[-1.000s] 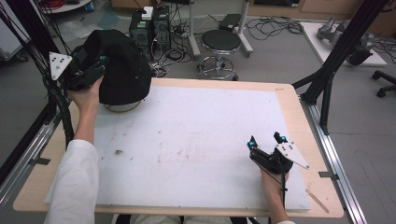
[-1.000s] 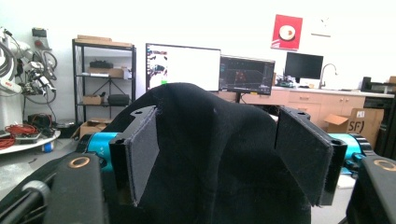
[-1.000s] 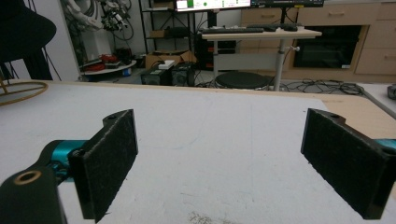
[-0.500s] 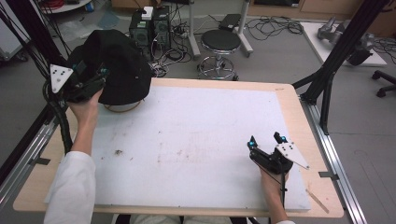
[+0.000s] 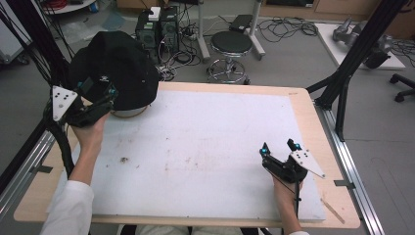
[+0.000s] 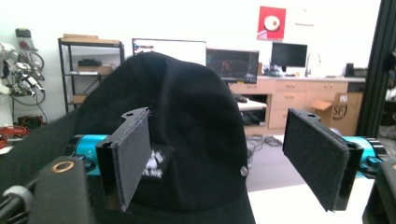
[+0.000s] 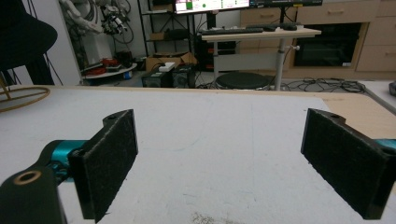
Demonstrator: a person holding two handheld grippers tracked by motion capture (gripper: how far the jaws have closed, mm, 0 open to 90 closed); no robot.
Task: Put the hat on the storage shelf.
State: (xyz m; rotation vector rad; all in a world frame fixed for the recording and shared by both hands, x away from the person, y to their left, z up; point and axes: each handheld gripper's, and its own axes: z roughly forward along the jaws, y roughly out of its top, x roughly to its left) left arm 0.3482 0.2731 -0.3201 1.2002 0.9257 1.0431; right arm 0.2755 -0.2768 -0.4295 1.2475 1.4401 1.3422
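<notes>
Partly hidden under cap [image 5: 113, 68]: stand [image 5: 128, 112].

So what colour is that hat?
The hat is black, with a small white mark on it, clearest in the left gripper view.

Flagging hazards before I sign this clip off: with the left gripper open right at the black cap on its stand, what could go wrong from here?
1. The black cap sits on a thin ring-based stand near the table's far left corner; a push from the left gripper could likely tip it or slide it off.
2. Its fingers straddle the cap's crown, so closing may pinch loose fabric and slip.
3. The right gripper rests far away, too distant to steady anything.
</notes>
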